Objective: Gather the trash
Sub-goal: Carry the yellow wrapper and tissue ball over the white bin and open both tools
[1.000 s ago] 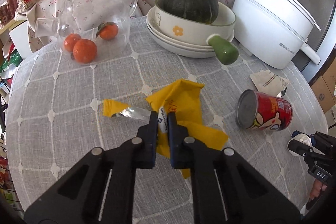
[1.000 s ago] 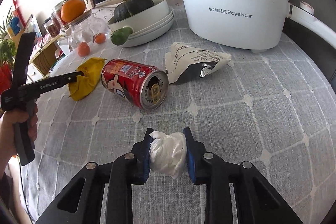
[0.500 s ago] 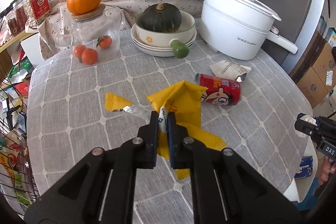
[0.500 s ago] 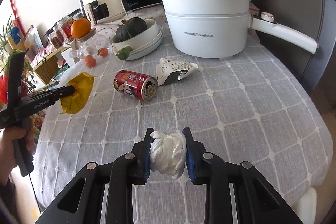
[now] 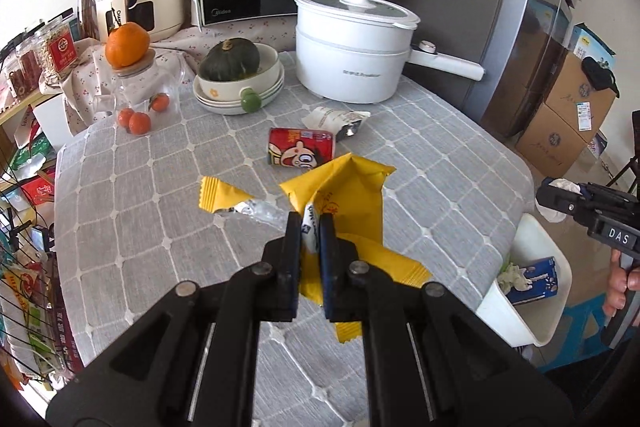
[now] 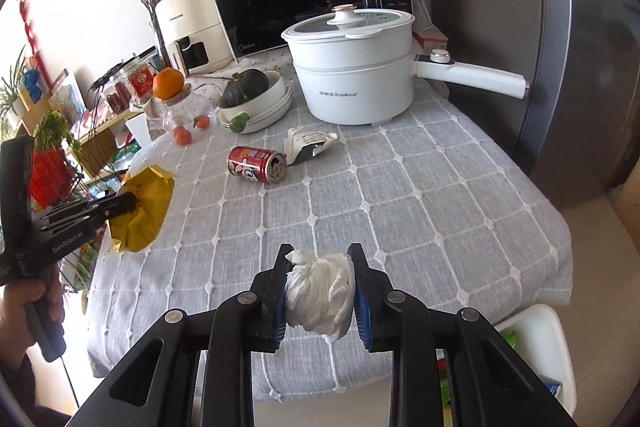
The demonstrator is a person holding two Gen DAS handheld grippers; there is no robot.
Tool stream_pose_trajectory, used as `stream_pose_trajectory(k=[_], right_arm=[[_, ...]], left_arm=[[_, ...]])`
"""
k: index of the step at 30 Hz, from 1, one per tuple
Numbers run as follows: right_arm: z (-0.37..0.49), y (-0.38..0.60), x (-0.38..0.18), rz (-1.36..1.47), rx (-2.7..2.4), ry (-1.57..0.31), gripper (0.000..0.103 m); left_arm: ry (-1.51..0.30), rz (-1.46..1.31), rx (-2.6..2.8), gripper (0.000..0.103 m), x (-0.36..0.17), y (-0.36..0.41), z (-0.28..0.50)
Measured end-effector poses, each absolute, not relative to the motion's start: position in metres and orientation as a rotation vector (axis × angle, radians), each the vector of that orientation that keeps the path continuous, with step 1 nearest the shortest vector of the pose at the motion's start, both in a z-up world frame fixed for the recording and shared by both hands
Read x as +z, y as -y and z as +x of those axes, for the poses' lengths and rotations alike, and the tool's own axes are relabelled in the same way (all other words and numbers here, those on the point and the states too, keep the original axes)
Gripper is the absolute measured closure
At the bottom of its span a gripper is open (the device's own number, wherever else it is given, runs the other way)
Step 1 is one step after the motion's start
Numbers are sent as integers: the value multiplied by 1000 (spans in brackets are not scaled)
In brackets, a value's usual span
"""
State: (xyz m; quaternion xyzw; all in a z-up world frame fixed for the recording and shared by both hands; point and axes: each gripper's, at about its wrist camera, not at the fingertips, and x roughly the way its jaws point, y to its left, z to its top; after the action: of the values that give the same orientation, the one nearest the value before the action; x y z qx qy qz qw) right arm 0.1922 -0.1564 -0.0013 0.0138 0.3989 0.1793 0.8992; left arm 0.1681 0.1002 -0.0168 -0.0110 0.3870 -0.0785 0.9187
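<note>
Step in hand: carrying trash to bin.
Left gripper [image 5: 310,231] clamped on yellow wrapper [image 5: 352,195], held up over surface [image 5: 160,187].
Right gripper [image 6: 320,293] clamped on white paper ball [image 6: 320,293], near surface edge.
White bin [image 5: 532,267] low beside surface, some trash already inside.
Next, I think: move each over bin, let go.
Red can [image 6: 258,165] and silver bag [image 6: 308,143] left on surface.

The near half of the table [image 6: 420,211] is pretty much open cloth, lots of room to pass. Only a red can [image 6: 257,165] on its side and a crumpled white packet [image 6: 308,143] just behind it sit mid-table. The far edge is packed: white pot [image 6: 354,75] with its handle sticking out right, bowl stack with a squash [image 6: 256,99], glass jar [image 6: 186,111]. A white bin [image 5: 528,279] sits below the table's right edge.
</note>
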Motion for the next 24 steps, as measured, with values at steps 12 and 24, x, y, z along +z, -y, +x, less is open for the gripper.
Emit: stream_pose_trajectory(k=[12,24], right_arm=[[132,214,15,89,345,-781,75],[104,273,-4,59,223,-803,75]], left_arm=[[-788,-99,-321,94,-22,-27,110],[-824,-96,-451,94,-51,46,92]])
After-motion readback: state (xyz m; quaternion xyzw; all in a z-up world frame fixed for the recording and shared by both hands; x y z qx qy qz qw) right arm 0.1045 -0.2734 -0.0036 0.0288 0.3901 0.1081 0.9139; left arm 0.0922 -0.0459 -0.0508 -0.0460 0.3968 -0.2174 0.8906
